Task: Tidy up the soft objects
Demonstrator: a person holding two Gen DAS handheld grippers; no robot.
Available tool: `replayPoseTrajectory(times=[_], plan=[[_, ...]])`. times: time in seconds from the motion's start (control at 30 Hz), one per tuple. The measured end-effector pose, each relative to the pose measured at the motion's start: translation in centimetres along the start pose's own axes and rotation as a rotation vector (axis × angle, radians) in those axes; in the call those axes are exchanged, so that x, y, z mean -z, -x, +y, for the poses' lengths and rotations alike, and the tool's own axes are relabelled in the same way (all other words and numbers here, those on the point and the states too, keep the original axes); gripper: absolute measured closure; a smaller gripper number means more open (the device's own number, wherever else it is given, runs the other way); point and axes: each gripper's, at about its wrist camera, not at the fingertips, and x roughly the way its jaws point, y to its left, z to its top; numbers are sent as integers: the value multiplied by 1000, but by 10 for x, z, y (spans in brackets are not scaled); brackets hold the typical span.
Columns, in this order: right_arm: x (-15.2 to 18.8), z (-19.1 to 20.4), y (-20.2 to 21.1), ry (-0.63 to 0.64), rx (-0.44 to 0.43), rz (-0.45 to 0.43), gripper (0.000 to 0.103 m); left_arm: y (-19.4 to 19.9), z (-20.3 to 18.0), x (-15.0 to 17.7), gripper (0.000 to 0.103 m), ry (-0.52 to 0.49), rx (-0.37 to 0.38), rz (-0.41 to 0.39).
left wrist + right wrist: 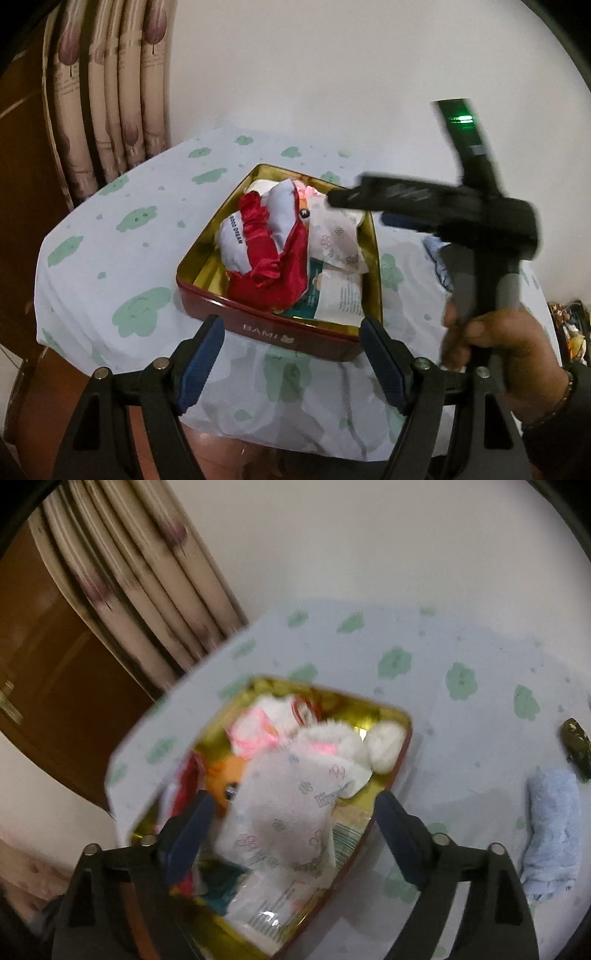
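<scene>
A red tin box (pixel 273 334) with a gold inside stands on the table, also in the right wrist view (pixel 400 720). It holds a red and white soft toy (pixel 269 251), a white printed diaper (pixel 338 236) (pixel 284 812), a white plush (pixel 332 742) and a plastic packet (pixel 340 299). My left gripper (pixel 291 354) is open and empty at the tin's near wall. My right gripper (pixel 291 819) is open and empty above the tin; it is seen blurred from the side in the left wrist view (pixel 354 203). A light blue towel (pixel 550 830) lies to the right of the tin.
The table wears a white cloth with green clouds (pixel 110 236). A curtain (pixel 110 92) and a brown door (pixel 55 664) stand at the back left, a white wall behind. A dark small object (pixel 576 746) lies at the far right of the table.
</scene>
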Motion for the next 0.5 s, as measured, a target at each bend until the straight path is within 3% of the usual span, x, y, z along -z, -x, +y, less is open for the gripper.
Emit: replayPoseTrajectory(times=[0.13,0.2,0.4,0.5], plan=[[12,-28,42,-68,-68,-85,7,-9,-9,5,25,-26,2,52],[22,-40,56,-76,-28,-105,7,-13,-12,7,25,-34,-2,74],[79,-112,102,-72,332,-98,7,-14,-27,14,25,-110,-55,71],[109,-164,130,-134,465,-76,7,-17,-38,19,25,-155,-74,87]])
